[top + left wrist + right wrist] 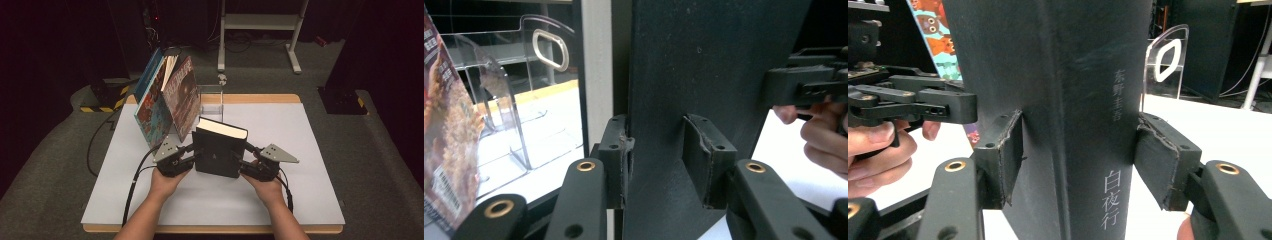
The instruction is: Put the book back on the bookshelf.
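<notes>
Step in hand: you hold black book (218, 150) upright at table (310, 200) centre. Left gripper (192, 154) and right gripper (245, 159) each straddle an edge; whether the pads press it, cannot tell. Next: carry it far-left into clear rack (212, 97), beside two leaning picture books (167, 100), keeping it vertical.
</notes>
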{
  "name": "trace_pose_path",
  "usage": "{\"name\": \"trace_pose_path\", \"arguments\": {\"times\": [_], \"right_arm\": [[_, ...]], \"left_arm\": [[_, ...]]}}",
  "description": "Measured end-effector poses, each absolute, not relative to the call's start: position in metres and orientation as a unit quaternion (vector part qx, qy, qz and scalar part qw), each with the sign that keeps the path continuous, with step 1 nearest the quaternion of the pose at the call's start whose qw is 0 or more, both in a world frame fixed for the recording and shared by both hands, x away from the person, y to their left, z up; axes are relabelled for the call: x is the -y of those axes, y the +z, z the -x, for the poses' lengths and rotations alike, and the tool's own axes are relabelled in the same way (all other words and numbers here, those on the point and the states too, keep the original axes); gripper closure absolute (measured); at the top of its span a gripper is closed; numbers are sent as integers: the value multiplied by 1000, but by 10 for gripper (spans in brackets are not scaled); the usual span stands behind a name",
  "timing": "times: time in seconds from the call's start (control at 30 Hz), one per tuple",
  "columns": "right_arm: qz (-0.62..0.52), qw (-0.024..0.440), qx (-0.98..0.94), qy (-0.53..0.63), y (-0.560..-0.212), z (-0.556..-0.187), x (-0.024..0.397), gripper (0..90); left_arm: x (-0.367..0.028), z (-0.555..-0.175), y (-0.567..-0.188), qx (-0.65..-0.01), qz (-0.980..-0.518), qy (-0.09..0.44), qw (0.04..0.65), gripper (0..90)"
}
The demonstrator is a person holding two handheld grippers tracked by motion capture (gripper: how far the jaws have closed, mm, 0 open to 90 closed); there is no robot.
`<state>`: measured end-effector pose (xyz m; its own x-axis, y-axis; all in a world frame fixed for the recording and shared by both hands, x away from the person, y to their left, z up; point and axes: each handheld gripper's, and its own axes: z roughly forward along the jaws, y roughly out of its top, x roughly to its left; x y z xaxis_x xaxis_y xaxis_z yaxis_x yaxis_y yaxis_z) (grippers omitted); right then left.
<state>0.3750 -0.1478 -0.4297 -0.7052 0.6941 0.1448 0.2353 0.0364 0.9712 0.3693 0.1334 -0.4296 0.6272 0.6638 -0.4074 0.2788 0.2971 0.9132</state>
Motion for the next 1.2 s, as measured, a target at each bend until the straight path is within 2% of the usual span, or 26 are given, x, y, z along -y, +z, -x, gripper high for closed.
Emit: {"name": "trace_pose_path", "arguments": {"times": [0.37,0.73,0.93,1.2], "right_arm": [[-327,185,-699,609,-429,-368,147,360],[-317,181,-704,609,-427,-366,145,321],[-302,174,-705,618,-422,-372,145,310],[-279,177,-714,618,-409,-380,140,323]], "left_arm": [[-136,-360,-431,-410,-565,148,701,614],[-147,-355,-437,-420,-563,153,695,519],[-163,-349,-455,-444,-568,155,675,462],[-197,-337,-477,-473,-575,180,643,457]]}}
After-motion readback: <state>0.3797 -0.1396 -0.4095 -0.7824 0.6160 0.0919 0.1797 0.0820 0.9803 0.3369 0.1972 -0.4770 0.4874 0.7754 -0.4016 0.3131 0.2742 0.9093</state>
